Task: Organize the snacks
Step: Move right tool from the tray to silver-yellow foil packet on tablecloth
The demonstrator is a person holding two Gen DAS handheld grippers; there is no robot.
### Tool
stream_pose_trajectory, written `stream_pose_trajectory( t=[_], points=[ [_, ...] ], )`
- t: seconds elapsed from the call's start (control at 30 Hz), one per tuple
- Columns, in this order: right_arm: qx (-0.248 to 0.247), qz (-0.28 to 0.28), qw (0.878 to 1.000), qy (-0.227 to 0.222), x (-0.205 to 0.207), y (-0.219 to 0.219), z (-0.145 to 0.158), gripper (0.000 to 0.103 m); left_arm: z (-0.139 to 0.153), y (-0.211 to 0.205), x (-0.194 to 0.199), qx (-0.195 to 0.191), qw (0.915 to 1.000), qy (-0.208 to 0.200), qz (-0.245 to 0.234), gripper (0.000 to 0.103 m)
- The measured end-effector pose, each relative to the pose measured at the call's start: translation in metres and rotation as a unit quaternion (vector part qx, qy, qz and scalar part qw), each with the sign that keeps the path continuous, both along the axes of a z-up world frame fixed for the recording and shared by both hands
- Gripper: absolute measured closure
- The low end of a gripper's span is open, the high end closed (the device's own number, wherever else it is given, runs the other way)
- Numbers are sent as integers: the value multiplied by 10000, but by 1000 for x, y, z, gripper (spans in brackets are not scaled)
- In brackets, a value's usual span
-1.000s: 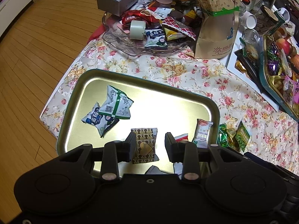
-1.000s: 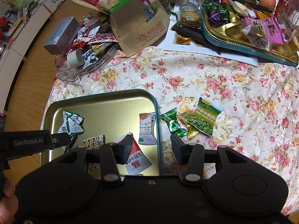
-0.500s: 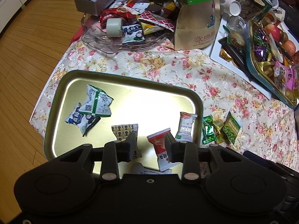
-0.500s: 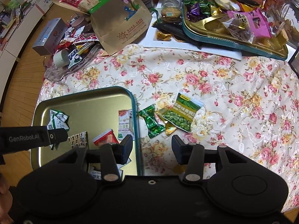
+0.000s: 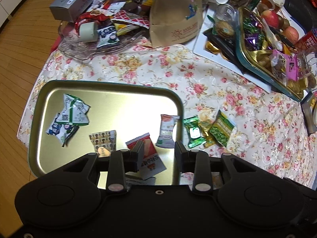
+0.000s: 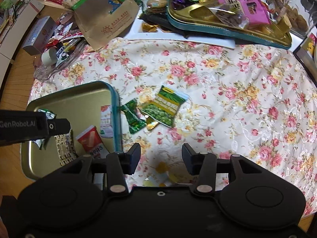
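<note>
Landmark: gold tray [image 5: 49,91] with teal rim, on the floral tablecloth [image 5: 247,123].

Left gripper [image 5: 159,153] points steeply down over the tray's near right part. Fingers apart, nothing clamped; red-and-white packet [image 5: 152,158] lies flat on the tray below the gap, partly hidden by the left finger.

Right gripper [image 6: 161,159] points down over the cloth just right of the tray's right rim. Fingers apart, nothing held. Bare cloth between them; some yellow wrappers show under the gripper body, too hidden to identify.

Inside tray:
- green-and-white packet [image 5: 74,112] at left, overlapping a blue-and-white packet [image 5: 56,130]
- patterned brown packet [image 5: 102,138] near middle front
- orange-topped white packet [image 5: 167,131] against the right rim

Outside tray, on cloth just right of the rim:
- dark green candy [image 5: 193,131]
- gold wrapper [image 5: 207,133] touching it
- green pea packet [image 5: 221,131] on the far side of those

All three sit beyond the right gripper's fingertips in its own view, pea packet [image 6: 166,107] furthest from the tray.

Beyond the tray: clear dish [image 5: 83,47] piled with snacks, brown paper bag [image 5: 176,17], a second full tray [image 5: 255,67] far right.
</note>
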State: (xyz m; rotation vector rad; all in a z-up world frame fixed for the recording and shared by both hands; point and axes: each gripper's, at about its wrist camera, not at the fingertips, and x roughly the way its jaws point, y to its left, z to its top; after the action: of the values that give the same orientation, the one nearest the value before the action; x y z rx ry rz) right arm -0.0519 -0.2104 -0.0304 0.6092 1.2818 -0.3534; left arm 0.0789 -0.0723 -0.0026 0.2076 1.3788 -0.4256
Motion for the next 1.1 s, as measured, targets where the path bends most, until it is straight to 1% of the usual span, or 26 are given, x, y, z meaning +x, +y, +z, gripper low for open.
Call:
stream_pose_trajectory(
  t=[0.17, 0.3, 0.4, 0.5, 0.57, 0.63, 0.73, 0.83, 0.9, 0.97, 1.1],
  points=[
    [173, -264, 9995, 72, -16, -16, -1, 54, 1, -17, -5, -173, 9998, 27, -53, 60],
    [118, -432, 9990, -1, -28, -30, 3, 54, -1, -31, -10, -288, 9996, 28, -24, 60],
    [136, -514, 9986, -4, -37, -39, 2, 54, -9, -42, -15, -221, 9997, 114, -11, 60],
    [173, -483, 9987, 16, -45, -43, -1, 54, -18, -51, -20, -146, 9995, 287, -8, 60],
    [192, -379, 9991, 13, -50, -41, -3, 54, -22, -58, -24, -157, 9990, 413, -54, 60],
    [216, -200, 9996, -4, -54, -37, -8, 54, -23, -64, -28, -141, 9989, 441, -113, 60],
    [311, 139, 9993, -133, -59, -27, -12, 54, -19, -71, -33, -79, 9992, 342, -214, 60],
    [389, 651, 9966, -320, -63, -12, -15, 54, -14, -74, -34, -49, 9994, 242, -262, 60],
    [273, 974, 9938, -463, -68, 0, -16, 54, -12, -74, -33, -40, 9994, 205, -268, 60],
    [55, 1228, 9904, -627, -73, 10, -17, 54, -11, -74, -33, -35, 9994, 195, -274, 60],
    [-240, 1519, 9839, -911, -81, 23, -23, 54, -7, -70, -30, -124, 9994, 212, -246, 60]
  ],
)
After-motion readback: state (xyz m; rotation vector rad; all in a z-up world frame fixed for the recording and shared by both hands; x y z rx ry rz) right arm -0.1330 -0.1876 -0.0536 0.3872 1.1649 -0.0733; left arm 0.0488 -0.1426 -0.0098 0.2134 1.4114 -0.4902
